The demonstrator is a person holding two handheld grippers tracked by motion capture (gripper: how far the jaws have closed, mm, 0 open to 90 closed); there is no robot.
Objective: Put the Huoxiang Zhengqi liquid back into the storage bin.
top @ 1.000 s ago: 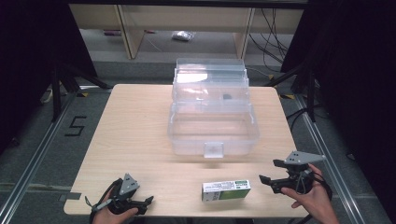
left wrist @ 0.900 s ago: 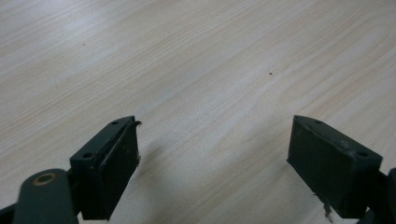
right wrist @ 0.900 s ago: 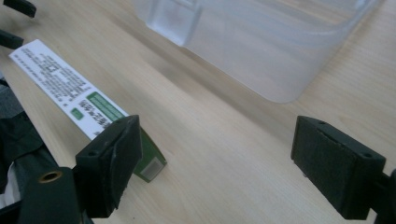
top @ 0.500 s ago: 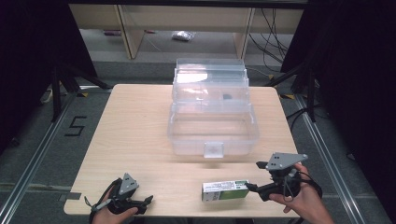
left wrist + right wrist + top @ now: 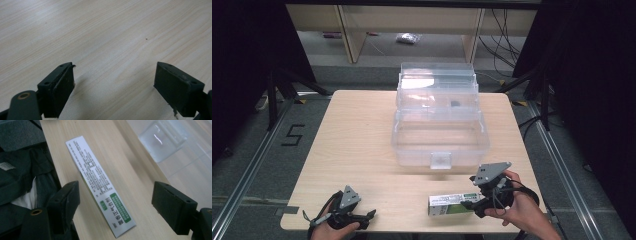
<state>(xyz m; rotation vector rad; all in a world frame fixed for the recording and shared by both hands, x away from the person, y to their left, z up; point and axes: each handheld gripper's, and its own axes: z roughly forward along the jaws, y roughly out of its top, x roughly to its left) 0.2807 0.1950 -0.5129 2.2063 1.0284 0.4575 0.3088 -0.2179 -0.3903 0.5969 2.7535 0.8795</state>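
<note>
A white and green carton [image 5: 451,204] lies flat near the table's front edge; in the right gripper view the carton [image 5: 100,182] runs lengthwise between the jaws. My right gripper [image 5: 473,200] is at the carton's right end. Its jaws have just been closing a little, but the right gripper [image 5: 116,192] still stands open, its pads apart from the carton's sides. My left gripper [image 5: 371,216] rests at the front left of the table. In its own view the left gripper [image 5: 115,70] is open over bare wood.
A clear plastic storage box [image 5: 439,135] with its lid raised stands at the middle back of the wooden table [image 5: 352,145]; its latch [image 5: 162,142] is just beyond the carton. Shelves and cables lie behind the table. A person's dark clothing [image 5: 22,170] is at the front edge.
My right gripper has moved left from the table's right edge to the carton's right end, so the carton now lies between its jaws. The left gripper has stayed put.
</note>
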